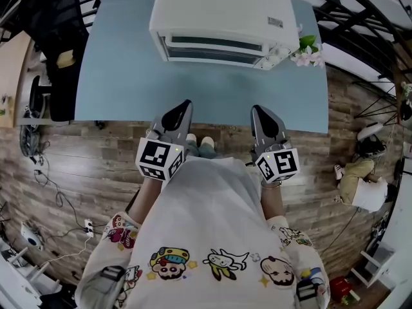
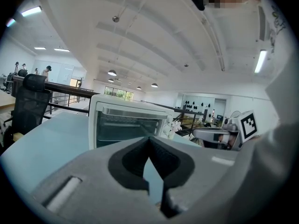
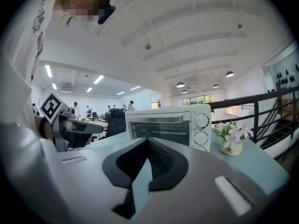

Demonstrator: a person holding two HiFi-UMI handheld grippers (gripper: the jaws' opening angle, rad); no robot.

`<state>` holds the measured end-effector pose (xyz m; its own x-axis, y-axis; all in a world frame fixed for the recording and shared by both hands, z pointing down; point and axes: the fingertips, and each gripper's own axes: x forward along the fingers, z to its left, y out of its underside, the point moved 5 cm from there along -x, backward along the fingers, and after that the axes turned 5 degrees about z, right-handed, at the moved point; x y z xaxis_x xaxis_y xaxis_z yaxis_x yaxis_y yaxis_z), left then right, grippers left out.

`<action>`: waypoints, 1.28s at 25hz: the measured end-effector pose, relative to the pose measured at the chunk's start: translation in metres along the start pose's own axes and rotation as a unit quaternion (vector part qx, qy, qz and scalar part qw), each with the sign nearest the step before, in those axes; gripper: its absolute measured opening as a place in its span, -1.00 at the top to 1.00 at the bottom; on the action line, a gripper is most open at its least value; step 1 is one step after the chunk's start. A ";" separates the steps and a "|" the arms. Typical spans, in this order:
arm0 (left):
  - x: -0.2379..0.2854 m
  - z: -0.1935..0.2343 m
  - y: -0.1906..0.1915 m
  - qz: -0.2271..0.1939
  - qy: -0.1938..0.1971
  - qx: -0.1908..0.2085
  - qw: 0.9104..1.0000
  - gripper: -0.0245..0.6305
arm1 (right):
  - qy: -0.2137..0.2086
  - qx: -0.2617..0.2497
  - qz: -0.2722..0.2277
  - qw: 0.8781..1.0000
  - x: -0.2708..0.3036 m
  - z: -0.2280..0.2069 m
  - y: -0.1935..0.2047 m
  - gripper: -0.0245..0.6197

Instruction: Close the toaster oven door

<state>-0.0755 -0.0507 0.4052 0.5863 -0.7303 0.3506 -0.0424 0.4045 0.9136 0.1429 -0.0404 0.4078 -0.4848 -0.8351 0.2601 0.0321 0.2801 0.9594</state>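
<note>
A white toaster oven (image 1: 225,15) stands at the far side of the light blue table (image 1: 122,76), its glass door (image 1: 212,48) upright against the front. It also shows in the left gripper view as the toaster oven (image 2: 128,122) and in the right gripper view as the toaster oven (image 3: 168,125), well ahead of both grippers. My left gripper (image 1: 186,104) and right gripper (image 1: 256,109) hover side by side over the table's near edge, close to my body. Both are shut with nothing between the jaws, as the left gripper (image 2: 149,139) and right gripper (image 3: 148,140) show in their own views.
A small vase of pink flowers (image 1: 308,51) sits right of the oven, also seen as the vase (image 3: 232,143). A black office chair (image 1: 58,50) stands off the table's left side. Black railings run behind the table. Wooden floor surrounds it.
</note>
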 end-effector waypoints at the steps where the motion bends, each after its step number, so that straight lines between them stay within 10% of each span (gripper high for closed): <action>1: 0.000 0.001 -0.001 -0.001 -0.001 0.000 1.000 0.93 | 0.001 0.003 -0.001 1.000 0.001 -0.001 -0.001 0.90; 32: 0.008 0.021 -0.006 0.004 -0.008 -0.001 1.000 0.93 | 0.014 -0.005 0.015 1.000 0.018 -0.004 -0.004 0.90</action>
<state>-0.0872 -0.0705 0.4072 0.5722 -0.7364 0.3609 -0.0455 0.4109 0.9106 0.1376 -0.0585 0.4092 -0.4585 -0.8392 0.2925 0.0554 0.3015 0.9519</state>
